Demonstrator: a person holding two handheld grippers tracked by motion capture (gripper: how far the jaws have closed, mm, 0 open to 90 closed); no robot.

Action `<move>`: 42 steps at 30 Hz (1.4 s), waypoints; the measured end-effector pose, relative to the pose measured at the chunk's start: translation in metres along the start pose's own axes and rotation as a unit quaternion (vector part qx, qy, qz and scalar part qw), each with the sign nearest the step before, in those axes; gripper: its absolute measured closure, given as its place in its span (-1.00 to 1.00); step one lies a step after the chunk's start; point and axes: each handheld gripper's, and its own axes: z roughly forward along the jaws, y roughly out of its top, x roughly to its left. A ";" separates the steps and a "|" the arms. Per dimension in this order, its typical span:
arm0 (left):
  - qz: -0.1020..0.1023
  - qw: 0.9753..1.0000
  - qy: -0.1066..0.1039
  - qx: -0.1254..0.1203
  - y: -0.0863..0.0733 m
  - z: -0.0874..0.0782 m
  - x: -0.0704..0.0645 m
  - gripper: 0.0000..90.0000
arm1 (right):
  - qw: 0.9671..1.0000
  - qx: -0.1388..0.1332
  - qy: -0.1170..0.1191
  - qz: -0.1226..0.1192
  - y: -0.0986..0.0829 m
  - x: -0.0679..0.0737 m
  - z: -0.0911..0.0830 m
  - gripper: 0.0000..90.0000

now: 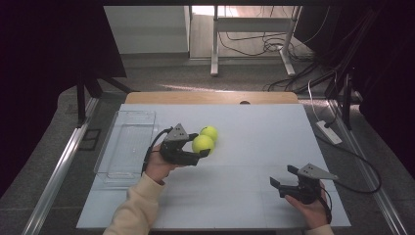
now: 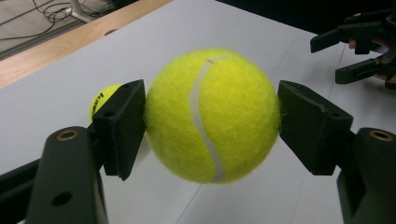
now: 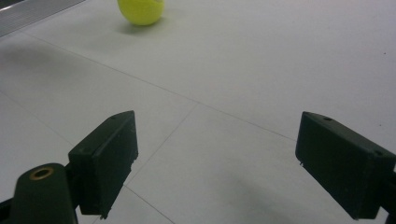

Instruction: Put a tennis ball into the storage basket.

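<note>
Black left gripper (image 2: pixel 212 116) jaws clamp our fuzzy yellow tennis ball (image 2: pixel 212 114) across its middle.
Light, springy, grippy felt; we hold gently; right gripper (image 1: pixel 286 177) jaws gape empty.

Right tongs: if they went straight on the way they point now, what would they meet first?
Bare table for a good stretch; the right tongs stand open with nothing between them. Farther along, probably the tennis ball at the top edge, slightly left of the line, though depth is unclear.

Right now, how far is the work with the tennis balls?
Nothing looks finished yet: the clear tray holds no ball. In hand: the left gripper clamps one tennis ball, apparently lifted off the table. Left: the second ball sits on the table, and the right gripper waits open.
</note>
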 end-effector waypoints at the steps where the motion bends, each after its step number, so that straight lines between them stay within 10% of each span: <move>1: -0.002 1.000 0.002 -0.002 0.000 -0.001 0.000 -0.39 | 1.000 0.000 0.000 0.000 0.000 0.000 0.000 -0.70; 42: -0.028 0.995 0.069 -0.059 0.001 -0.055 0.026 -0.39 | 1.000 -0.002 -0.001 -0.001 0.000 0.001 0.000 -0.70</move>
